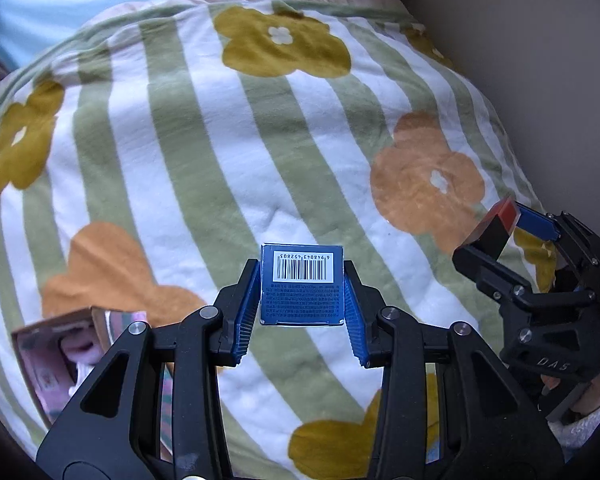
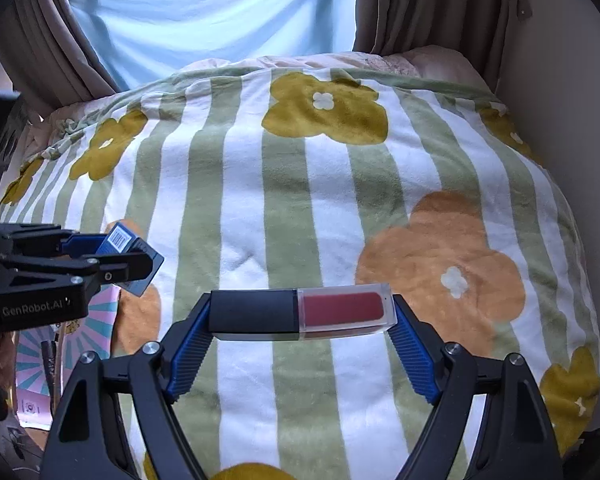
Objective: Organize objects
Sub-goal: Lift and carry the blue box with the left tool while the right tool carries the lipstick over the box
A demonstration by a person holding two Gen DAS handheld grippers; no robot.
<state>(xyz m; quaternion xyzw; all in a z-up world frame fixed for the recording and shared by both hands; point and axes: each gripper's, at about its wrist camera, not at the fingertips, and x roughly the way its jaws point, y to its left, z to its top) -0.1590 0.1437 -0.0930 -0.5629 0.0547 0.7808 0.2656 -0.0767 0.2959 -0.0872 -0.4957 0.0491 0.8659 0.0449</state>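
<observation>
Now, left claw (image 1: 302,292) clamping blue box (image 1: 302,284), right claw (image 2: 302,316) gripping lip gloss tube (image 2: 300,314), both over striped blanket (image 2: 260,200).

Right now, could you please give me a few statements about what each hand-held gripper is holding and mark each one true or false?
1. The left hand-held gripper is shut on a blue box with a barcode. True.
2. The right hand-held gripper is open with nothing in it. False: it is shut on a lip gloss tube, gripped end to end.
3. The lip gloss tube has a black cap and a clear part showing red. True.
4. The blue box lies flat on the blanket. False: it is held between the fingers above it.
5. The blanket has green stripes and flowers. True.
</observation>
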